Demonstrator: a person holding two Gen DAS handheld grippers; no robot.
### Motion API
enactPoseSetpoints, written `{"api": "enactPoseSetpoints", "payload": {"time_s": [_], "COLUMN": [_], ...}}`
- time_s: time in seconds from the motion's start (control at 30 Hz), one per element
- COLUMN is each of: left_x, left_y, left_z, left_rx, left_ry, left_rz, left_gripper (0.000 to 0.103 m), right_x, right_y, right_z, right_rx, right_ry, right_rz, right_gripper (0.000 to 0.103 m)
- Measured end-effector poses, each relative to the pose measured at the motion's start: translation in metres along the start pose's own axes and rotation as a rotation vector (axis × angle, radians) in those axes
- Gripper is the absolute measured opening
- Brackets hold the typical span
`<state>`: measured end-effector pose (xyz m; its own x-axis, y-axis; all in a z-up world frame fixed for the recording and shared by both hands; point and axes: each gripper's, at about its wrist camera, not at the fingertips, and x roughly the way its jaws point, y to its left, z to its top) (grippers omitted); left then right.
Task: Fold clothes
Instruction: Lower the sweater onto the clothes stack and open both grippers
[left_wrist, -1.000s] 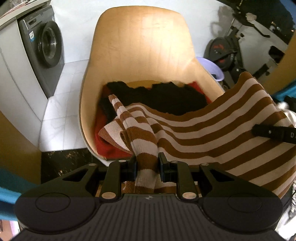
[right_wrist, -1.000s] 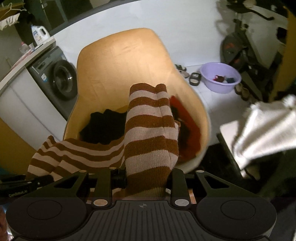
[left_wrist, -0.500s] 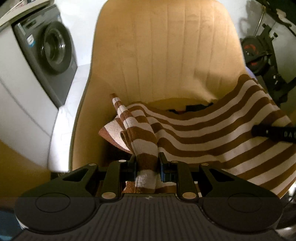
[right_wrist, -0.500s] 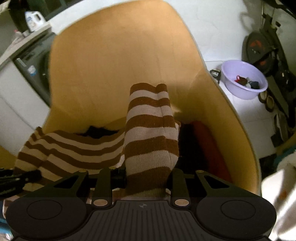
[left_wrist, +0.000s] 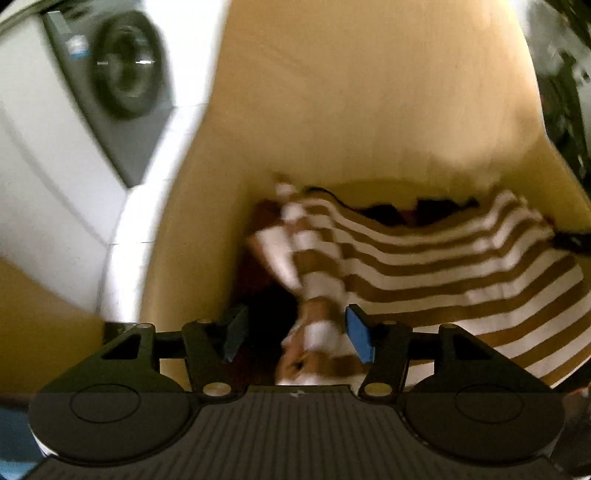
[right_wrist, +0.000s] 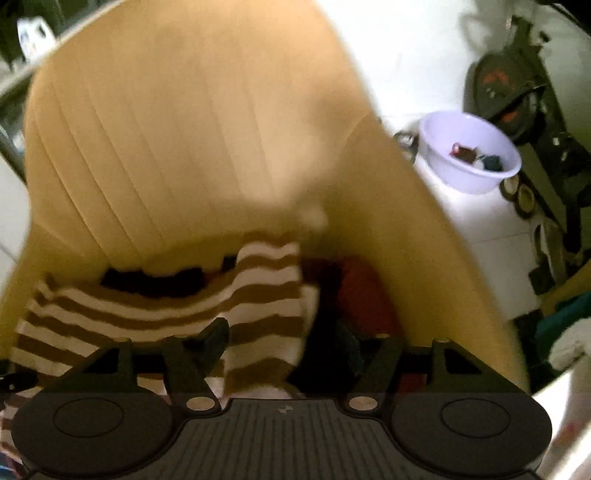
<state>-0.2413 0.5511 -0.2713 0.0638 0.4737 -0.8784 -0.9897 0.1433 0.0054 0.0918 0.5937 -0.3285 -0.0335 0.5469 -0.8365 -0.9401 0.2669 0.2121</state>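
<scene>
the striped sweater (left_wrist: 443, 258), brown and cream, lies slumped across the seat of the chair (left_wrist: 369, 110), spread from the seat's left side to its right, over dark (left_wrist: 388, 216) and red clothes (right_wrist: 364, 291) piled beneath it. at the seat's left side a bunched fold of the sweater sits between the pads of the left gripper (left_wrist: 295, 332); the jaws are opening, the blue pads stand clear on either side, and the cloth seems to touch neither, though blur makes the right pad's edge hard to judge. at the seat's right side another striped fold (right_wrist: 266, 314) hangs between the fingers of the right gripper (right_wrist: 284, 350), whose jaws are also opening; the knit lies just beside the left finger and apart from the right one. the chair's tan ribbed back rises behind the sweater in both views. a washing machine (left_wrist: 118, 85) stands left of the chair, and a lilac basin (right_wrist: 469, 155) holding small items sits on the white floor to its right, near dark exercise gear (right_wrist: 517, 92).
</scene>
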Motion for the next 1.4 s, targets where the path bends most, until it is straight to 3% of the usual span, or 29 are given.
{"api": "enactPoseSetpoints", "payload": {"time_s": [0.07, 0.17, 0.3, 0.33, 0.4, 0.5, 0.6, 0.7, 0.83, 0.97, 1.03, 1.17, 1.23, 1.3, 1.4], "left_x": [-0.019, -0.037, -0.025, -0.018, -0.002, 0.018, 0.02, 0.022, 0.017, -0.009, -0.018, 0.0, 0.02, 0.042, 0.068], "left_y": [0.003, -0.012, -0.036, -0.038, -0.04, -0.03, -0.027, -0.029, -0.029, -0.035, -0.041, -0.049, -0.045, -0.038, -0.022], "left_z": [-0.013, -0.033, -0.052, -0.052, -0.053, -0.052, -0.052, -0.056, -0.054, -0.04, -0.029, -0.007, 0.0, 0.001, -0.007], "left_rx": [-0.022, 0.023, 0.079, 0.086, 0.102, 0.093, 0.121, 0.157, 0.087, 0.092, 0.121, 0.174, 0.174, 0.176, 0.16], "left_ry": [-0.008, 0.002, 0.035, 0.04, 0.056, 0.108, 0.122, 0.14, 0.124, 0.019, -0.036, -0.08, -0.042, 0.013, 0.08], "left_rz": [-0.041, -0.122, -0.162, -0.149, -0.109, -0.079, -0.088, -0.076, -0.076, -0.122, -0.151, -0.108, -0.08, -0.038, 0.015], "left_gripper": [0.059, 0.059, 0.059, 0.059, 0.059, 0.056, 0.056, 0.056, 0.056, 0.056, 0.056, 0.056, 0.056, 0.056, 0.059], "right_x": [-0.022, -0.042, -0.047, -0.042, -0.042, -0.058, -0.073, -0.058, -0.043, -0.055, -0.067, -0.051, -0.032, -0.006, 0.024], "right_y": [-0.011, -0.021, -0.031, -0.033, -0.033, -0.026, -0.021, -0.029, -0.026, 0.008, 0.022, 0.032, 0.03, 0.019, 0.002], "right_z": [-0.008, -0.025, -0.052, -0.058, -0.064, -0.067, -0.069, -0.08, -0.083, -0.069, -0.064, -0.041, -0.03, -0.022, -0.022], "right_rx": [0.027, 0.015, 0.036, 0.061, 0.101, 0.101, 0.087, 0.118, 0.094, -0.077, -0.137, -0.156, -0.13, -0.07, -0.034], "right_ry": [-0.007, 0.043, 0.138, 0.155, 0.143, 0.083, 0.034, 0.098, 0.167, 0.101, 0.024, 0.002, 0.02, 0.068, 0.13], "right_rz": [0.014, 0.027, 0.02, 0.011, 0.01, 0.011, -0.012, -0.06, -0.126, -0.24, -0.218, -0.147, -0.119, -0.118, -0.109], "right_gripper": [0.054, 0.053, 0.05, 0.046, 0.013, 0.007, 0.007, 0.007, 0.008, 0.033, 0.033, 0.042, 0.041, 0.031, 0.027]}}
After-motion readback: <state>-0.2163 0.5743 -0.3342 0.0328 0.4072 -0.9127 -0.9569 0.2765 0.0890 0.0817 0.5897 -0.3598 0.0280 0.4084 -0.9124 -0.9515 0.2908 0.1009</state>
